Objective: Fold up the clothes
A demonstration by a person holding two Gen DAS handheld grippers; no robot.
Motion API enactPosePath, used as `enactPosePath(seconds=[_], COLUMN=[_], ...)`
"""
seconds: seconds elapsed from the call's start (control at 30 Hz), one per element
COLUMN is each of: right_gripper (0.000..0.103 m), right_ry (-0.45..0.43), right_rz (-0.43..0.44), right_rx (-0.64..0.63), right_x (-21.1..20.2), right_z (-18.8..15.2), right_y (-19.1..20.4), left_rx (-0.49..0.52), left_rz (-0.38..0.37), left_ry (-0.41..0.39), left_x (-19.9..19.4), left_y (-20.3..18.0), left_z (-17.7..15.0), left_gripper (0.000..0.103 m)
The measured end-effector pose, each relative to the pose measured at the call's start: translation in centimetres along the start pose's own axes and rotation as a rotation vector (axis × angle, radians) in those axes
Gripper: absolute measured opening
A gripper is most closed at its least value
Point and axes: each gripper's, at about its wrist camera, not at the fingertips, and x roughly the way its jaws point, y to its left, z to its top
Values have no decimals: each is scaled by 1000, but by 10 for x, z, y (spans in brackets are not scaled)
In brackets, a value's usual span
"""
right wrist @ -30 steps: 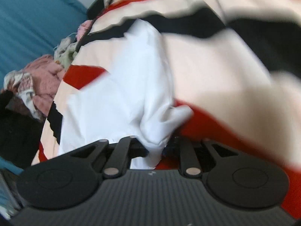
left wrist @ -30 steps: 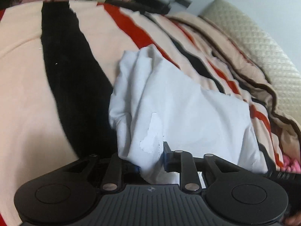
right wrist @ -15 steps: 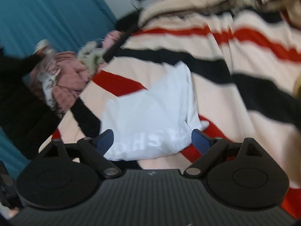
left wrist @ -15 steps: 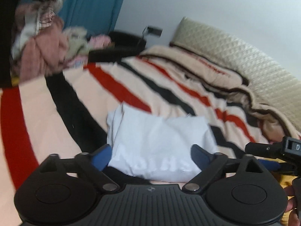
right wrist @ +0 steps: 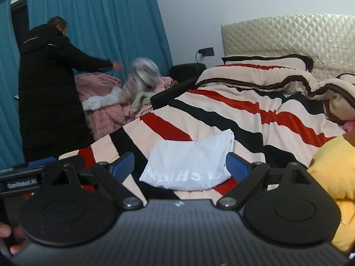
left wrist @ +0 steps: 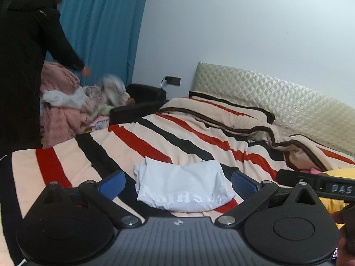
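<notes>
A white folded shirt (left wrist: 182, 186) with grey lettering lies flat on the striped blanket (left wrist: 199, 137) of a bed. My left gripper (left wrist: 177, 184) hangs above and short of it, jaws wide open, nothing between the blue pads. In the right wrist view the same shirt (right wrist: 190, 164) lies on the blanket (right wrist: 221, 110). There my right gripper (right wrist: 180, 165) is also wide open and holds nothing. Neither gripper touches the shirt.
A person in a long black coat (left wrist: 20, 77) stands at the left, handling a heap of pink and grey clothes (left wrist: 60, 115). A quilted headboard (left wrist: 266, 97) and a bunched duvet lie at the back. A yellow garment (right wrist: 328, 173) sits at the right.
Both grippers were shut on the white shirt; they have let go, opened wide, and risen back from it. The shirt now lies folded on the blanket.
</notes>
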Motion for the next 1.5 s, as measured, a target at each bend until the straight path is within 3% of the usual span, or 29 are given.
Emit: enactPosePath(seconds=[0.17,0.4,0.6,0.9,1.5], right_gripper=[91,91,91,91,91], right_ry=[-17,-52,-11,7,45], right_rz=[-9,-61,-73,-119,-151], right_rx=[-30,-97,-129,-131,-115], right_x=[-10,2,19,22,28], right_z=[-24,-54,-68,-73,-72], right_y=[12,23,29,31,31], left_rx=[3,-18,-29,-41,-19], left_rz=[6,48,48,50,61], left_ry=[-17,-35,-13,48,87], left_x=[-20,-18,-8,9,21], left_y=[-1,11,15,16,10], left_z=[-22,-42,-55,-70,-76], left_gripper=[103,103,103,103,103])
